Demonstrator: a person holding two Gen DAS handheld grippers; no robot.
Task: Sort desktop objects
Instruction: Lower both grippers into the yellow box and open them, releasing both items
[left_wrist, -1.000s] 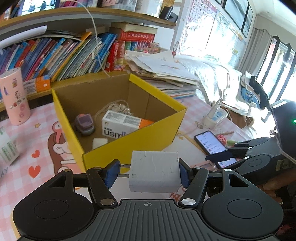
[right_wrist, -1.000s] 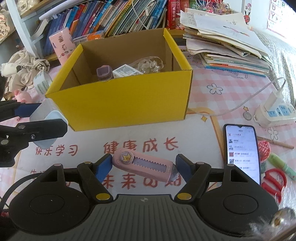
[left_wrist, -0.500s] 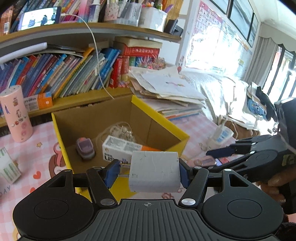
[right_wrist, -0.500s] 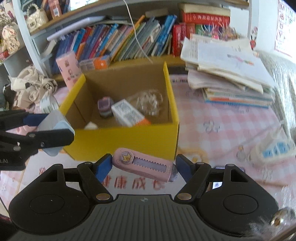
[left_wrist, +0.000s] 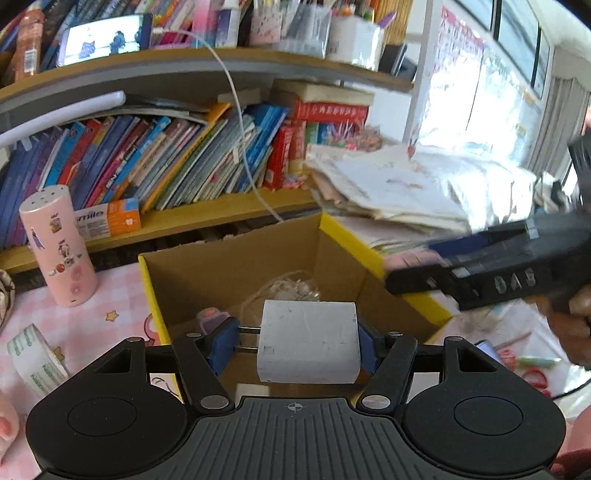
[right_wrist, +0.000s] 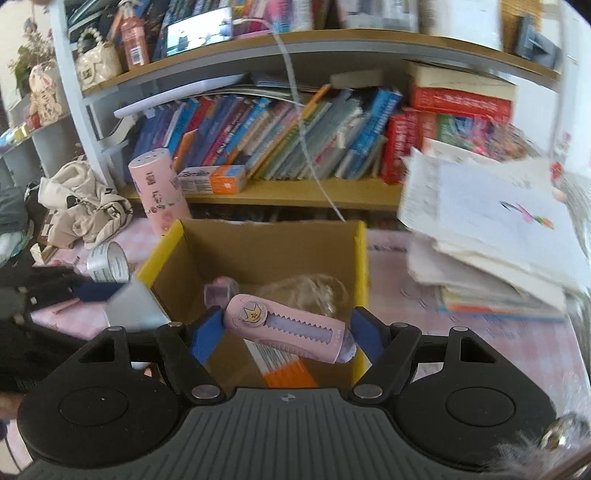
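Two claws, left (left_wrist: 297, 341) and right (right_wrist: 290, 330), one object each, over one box (left_wrist: 236, 273).

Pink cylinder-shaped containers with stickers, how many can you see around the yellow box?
1. The pink container stands upright on the desk left of the yellow box, before the bookshelf. Others may be hidden behind the box.

Bright daylight pours in from the window (left_wrist: 480, 110) on the right. Both pictures look blurry, and their edges bend round.
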